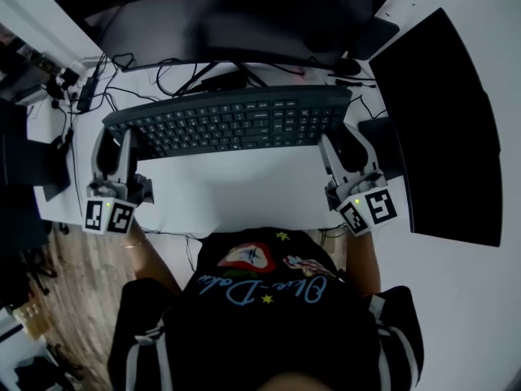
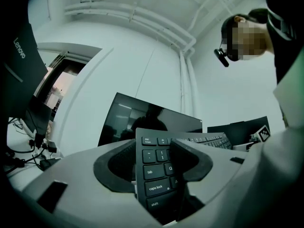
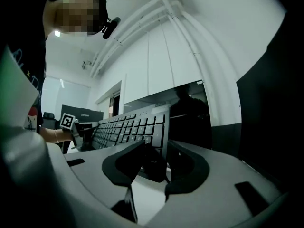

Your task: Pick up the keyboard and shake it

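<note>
A long black keyboard (image 1: 236, 119) is held in the air above the white desk (image 1: 236, 187), tilted with its keys facing me. My left gripper (image 1: 120, 141) is shut on its left end, and in the left gripper view the esc, tab and caps lock keys (image 2: 157, 172) sit between the dark pads. My right gripper (image 1: 338, 143) is shut on the right end of the keyboard (image 3: 137, 127); its pads pinch the near corner. The far gripper's marker cube (image 3: 68, 121) shows past the key rows.
A dark monitor (image 1: 244, 15) stands behind the keyboard, with cables (image 1: 146, 76) trailing at its foot. A second dark screen (image 1: 444, 120) stands to the right. A power strip and plugs (image 1: 69, 84) lie at the desk's left edge. My dark shirt (image 1: 260, 300) fills the bottom.
</note>
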`<state>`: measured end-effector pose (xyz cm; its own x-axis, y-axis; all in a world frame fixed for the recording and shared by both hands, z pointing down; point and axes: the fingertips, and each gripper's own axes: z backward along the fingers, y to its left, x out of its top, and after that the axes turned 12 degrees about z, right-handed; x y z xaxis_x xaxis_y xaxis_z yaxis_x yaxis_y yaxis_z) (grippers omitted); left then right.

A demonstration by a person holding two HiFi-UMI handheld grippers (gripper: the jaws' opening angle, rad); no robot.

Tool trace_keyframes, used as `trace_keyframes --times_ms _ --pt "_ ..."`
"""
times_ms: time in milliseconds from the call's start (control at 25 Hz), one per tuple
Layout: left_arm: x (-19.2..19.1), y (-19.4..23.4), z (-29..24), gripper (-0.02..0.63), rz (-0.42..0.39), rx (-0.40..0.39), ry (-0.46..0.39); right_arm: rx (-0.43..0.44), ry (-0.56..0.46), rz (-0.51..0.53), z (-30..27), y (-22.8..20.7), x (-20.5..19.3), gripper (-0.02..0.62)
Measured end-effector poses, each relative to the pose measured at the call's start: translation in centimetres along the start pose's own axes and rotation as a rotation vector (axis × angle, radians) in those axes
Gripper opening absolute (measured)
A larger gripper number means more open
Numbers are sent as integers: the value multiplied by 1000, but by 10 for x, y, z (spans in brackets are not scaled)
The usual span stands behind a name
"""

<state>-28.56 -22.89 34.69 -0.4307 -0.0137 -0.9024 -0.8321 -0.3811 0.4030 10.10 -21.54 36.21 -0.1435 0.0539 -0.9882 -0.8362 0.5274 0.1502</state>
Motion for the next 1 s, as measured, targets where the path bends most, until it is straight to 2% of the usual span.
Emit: trace_keyframes --times_ms 440,1000 --pt "30 -14 4 209 -1 -48 -97 -20 -122 116 8 -2 48 132" --pt "64 -42 7 209 -2 -160 -225 -37 -296 288 29 -2 107 132"
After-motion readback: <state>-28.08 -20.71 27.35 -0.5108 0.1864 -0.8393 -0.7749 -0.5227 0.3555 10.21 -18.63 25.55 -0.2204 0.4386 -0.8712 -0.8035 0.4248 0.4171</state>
